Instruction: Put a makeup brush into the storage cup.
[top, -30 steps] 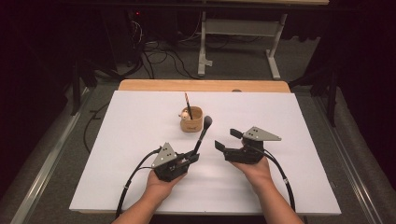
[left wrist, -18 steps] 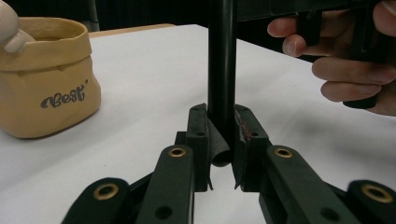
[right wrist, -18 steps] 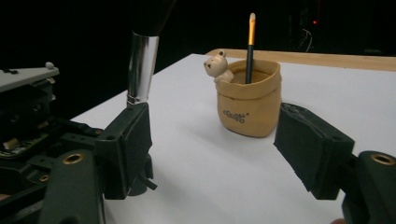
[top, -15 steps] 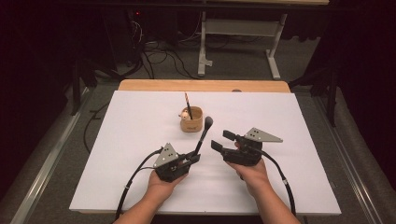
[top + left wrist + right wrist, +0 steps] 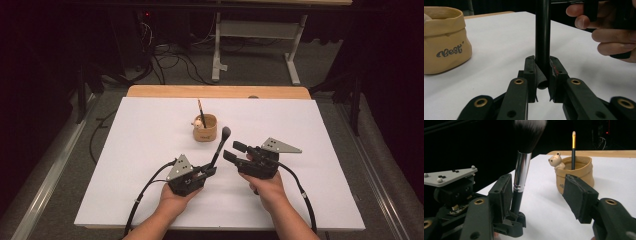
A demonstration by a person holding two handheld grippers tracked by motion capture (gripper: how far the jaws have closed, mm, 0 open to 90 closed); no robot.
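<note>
The left gripper (image 5: 209, 171) is sitting low over the white worktop (image 5: 125, 150), its jaws clenching the black handle of a makeup brush (image 5: 220, 145). In the left gripper view the brush handle (image 5: 542, 37) is rising straight up from between the two pads, pinched at its lower end. The brush is standing nearly upright, leaning a little away from the person, with its dark bristle head uppermost and just short of the tan holder (image 5: 205, 128).

The right gripper (image 5: 234, 151) is hovering just beside the brush, on its right, with its jaws partly spread and just now closing in; they are not pressing on anything. In the right gripper view, the brush's silver ferrule (image 5: 522, 168) is standing beside the near jaw, while the other pad is staying well clear of it.

The holder, a soft pouch-shaped pot, is resting farther back on the worktop, carrying a thin pencil (image 5: 573, 147) and a small bear figure (image 5: 555, 160) at its rim.
</note>
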